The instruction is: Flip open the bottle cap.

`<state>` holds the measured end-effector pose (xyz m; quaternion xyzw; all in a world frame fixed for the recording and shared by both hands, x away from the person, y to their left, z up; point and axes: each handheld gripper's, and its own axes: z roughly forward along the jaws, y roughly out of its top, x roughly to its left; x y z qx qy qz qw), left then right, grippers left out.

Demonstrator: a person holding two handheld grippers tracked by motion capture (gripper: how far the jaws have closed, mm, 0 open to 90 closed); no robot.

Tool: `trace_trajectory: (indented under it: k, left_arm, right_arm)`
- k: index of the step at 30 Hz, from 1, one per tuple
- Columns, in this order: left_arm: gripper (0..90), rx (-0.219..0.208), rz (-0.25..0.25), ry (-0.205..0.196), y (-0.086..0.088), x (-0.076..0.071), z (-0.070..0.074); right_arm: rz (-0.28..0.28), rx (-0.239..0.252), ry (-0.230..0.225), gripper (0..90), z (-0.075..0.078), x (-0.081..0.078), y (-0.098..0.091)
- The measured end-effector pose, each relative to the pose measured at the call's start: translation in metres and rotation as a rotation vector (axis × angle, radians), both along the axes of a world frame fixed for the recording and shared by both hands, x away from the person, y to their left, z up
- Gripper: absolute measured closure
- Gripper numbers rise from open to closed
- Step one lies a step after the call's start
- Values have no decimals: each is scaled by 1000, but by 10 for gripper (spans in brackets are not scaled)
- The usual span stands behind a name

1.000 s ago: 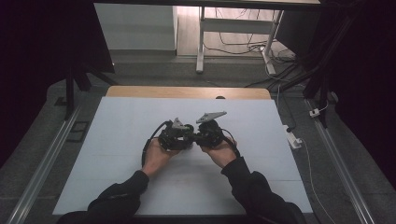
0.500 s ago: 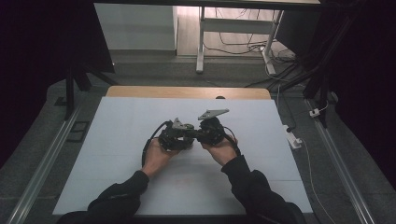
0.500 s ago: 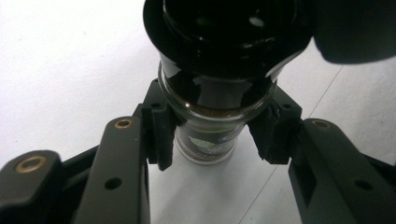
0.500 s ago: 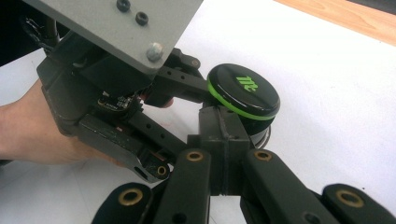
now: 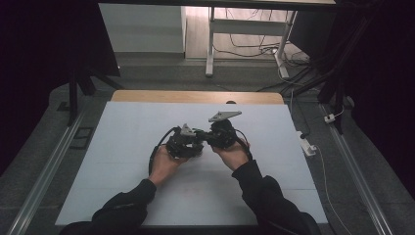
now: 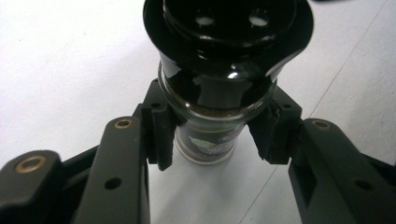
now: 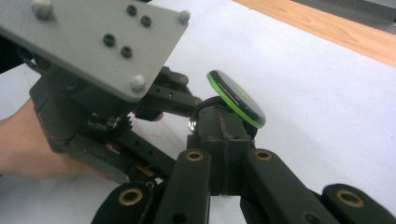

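A small glass spice jar (image 6: 212, 100) with a black shaker cap (image 6: 229, 37) stands between the pads of my left gripper (image 6: 215, 140), which is shut on its neck. Two holes show in the cap's top. In the right gripper view the jar's flip lid (image 7: 236, 98), black with a green rim, is tilted up and open. My right gripper (image 7: 223, 116) is shut, pads pressed together, with its tips right under that lid. In the high view my left gripper (image 5: 195, 140) and right gripper (image 5: 209, 135) meet tip to tip at mid table.
The white table top (image 5: 122, 161) has a wooden strip (image 5: 195, 96) along its far edge. A white power strip (image 5: 307, 145) and cable hang at the right side. The left gripper's grey plate (image 7: 98, 42) sits close above my right jaws.
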<state>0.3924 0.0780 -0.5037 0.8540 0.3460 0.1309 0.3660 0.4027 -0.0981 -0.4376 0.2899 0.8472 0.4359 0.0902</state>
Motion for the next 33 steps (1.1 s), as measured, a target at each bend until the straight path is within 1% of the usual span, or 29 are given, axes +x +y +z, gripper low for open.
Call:
trace_trajectory:
  k: [6,9,10,13,15,18,20,24,26,28,31,33]
  left_arm:
    - [539,-3,3,-2,0,0,0]
    - [539,-2,2,-2,0,0,0]
    - [539,-2,2,-1,0,0,0]
    - [539,-2,2,-1,0,0,0]
    - [538,-3,1,1,0,0,0]
    - [537,-3,0,3,0,0,0]
    - [537,-7,3,3,0,0,0]
    - [534,-2,-6,13,1,2,1]
    - [529,-7,-6,21,1,2,1]
    - [514,-20,-13,35,2,3,2]
    - [436,-55,-10,52,4,4,3]
    - [396,-53,-10,47,6,3,5]
  right_arm:
    - [-18,7,-16,896,3,7,-1]
    - [-40,14,-19,896,3,14,-3]
    - [-40,14,-19,896,3,14,-3]
    - [-57,26,-4,895,2,20,-5]
    - [-59,30,4,895,0,22,-6]
    - [-59,19,11,895,-3,23,-6]
    - [-56,15,9,895,-4,23,-6]
    - [-50,12,7,892,-4,21,-6]
    - [-45,16,6,864,-3,21,-6]
    - [-46,14,6,844,-2,20,-6]
    - [-42,19,5,815,0,18,-8]
    - [-40,18,4,791,1,16,-9]
